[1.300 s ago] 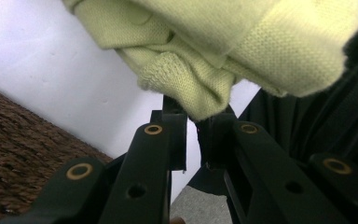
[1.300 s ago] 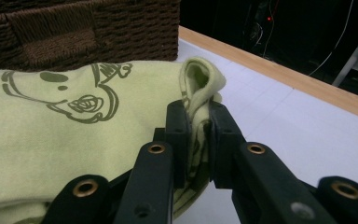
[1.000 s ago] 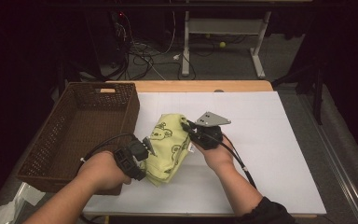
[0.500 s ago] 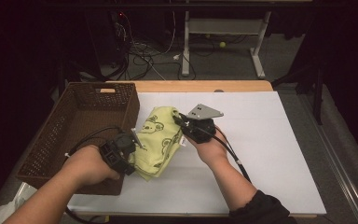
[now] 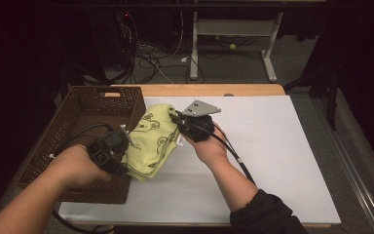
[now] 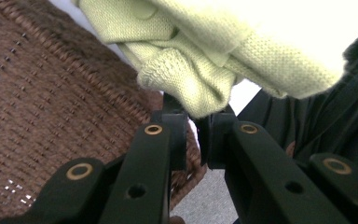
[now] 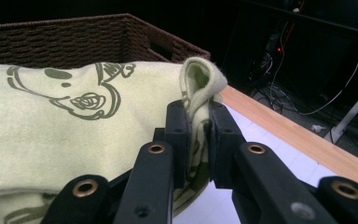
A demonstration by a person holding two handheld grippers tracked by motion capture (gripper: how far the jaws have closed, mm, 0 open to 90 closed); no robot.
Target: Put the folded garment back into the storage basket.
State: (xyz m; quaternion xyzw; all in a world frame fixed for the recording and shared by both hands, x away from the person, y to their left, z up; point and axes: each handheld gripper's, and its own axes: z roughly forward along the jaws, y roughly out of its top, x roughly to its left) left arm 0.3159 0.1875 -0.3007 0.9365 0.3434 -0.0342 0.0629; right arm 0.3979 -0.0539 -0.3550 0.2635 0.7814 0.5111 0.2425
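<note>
A folded pale-green cloth printed with olive cartoon figures hangs in the air between both hands, beside the basket's right wall. My left gripper is shut on its near-left edge; in the left gripper view the bunched cloth is pinched between the black jaws of that gripper. My right gripper, topped by a grey three-cornered plate, is shut on the cloth's far-right edge; the right gripper view shows a fold of the cloth clamped at the tips of that gripper.
A brown wicker basket stands at the table's left side. A white sheet covers the tabletop to the right. A wooden table edge runs along the back, with cables and a desk frame on the floor beyond.
Both grippers have risen and shifted left with the cloth, carrying it from the white sheet to the basket's right rim.
</note>
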